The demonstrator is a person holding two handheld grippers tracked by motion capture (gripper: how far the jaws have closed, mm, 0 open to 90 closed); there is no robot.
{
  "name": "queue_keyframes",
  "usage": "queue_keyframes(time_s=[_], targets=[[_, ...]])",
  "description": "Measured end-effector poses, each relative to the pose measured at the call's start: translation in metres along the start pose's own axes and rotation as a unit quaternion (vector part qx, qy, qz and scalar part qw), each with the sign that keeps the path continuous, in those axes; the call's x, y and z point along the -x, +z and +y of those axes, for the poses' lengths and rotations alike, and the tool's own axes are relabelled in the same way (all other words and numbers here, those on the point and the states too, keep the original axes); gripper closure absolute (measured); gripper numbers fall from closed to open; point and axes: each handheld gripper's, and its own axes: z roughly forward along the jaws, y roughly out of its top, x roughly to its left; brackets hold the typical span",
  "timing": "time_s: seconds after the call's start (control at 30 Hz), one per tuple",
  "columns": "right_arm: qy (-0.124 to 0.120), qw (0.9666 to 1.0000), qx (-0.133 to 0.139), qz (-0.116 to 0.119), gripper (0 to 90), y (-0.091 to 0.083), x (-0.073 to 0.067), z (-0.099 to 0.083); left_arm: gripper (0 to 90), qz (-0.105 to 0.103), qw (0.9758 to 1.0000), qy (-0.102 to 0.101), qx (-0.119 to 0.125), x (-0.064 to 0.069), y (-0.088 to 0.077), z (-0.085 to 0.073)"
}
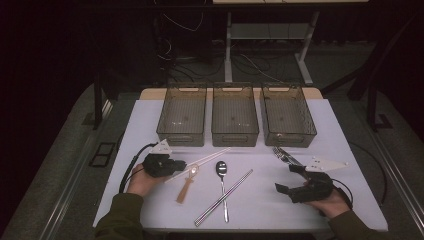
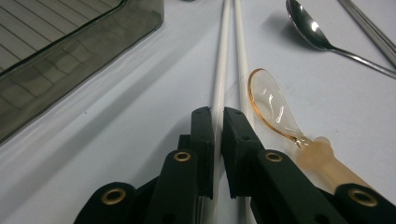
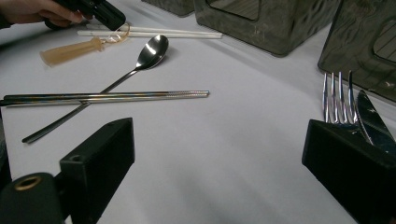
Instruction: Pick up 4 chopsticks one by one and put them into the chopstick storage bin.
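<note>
A: While the right hand rests on the white table [image 1: 280,210], the left gripper [image 2: 218,122] has its jaws pinched on one of the white chopsticks [image 2: 220,70], near its end. The second stick of the pair runs alongside, just outside the jaw.

B: Where do the chopsticks lie?

A: In the high view they slant across the table in front of the left bin [image 1: 182,114] and the middle bin [image 1: 234,115], from the left gripper [image 1: 176,167] up toward the middle bin. An amber plastic spoon [image 2: 280,116] sits just beside them, its bowl touching or nearly touching the outer stick; I cannot tell which.

B: And the right gripper?

A: The right gripper [image 3: 219,154] stands with its jaws spread wide, nothing between them but bare table. A fork [image 3: 337,98] and a knife [image 3: 371,116] lie side by side just past its right jaw, in front of the right bin [image 1: 287,112].

B: What else is on the table?

A: A metal spoon [image 1: 221,172] and a pair of metal chopsticks [image 1: 223,197] cross each other in the middle, between the two hands. All three bins stand in a row at the far edge.
</note>
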Motion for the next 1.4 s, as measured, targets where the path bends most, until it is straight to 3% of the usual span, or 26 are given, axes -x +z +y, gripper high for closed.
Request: queue_keyframes(time_s=[0.5,1.4], targets=[[0.0,1.0,0.0,0.001,9.5,0.0,0.0,0.0,84.1,-0.009,0.9999,0.004,-0.011,0.003,-0.001,0.003],[0.001,1.0,0.004,-0.001,9.5,-0.001,0.001,0.0,84.3,0.009,0.9995,-0.001,0.029,0.014,-0.035,0.018]])
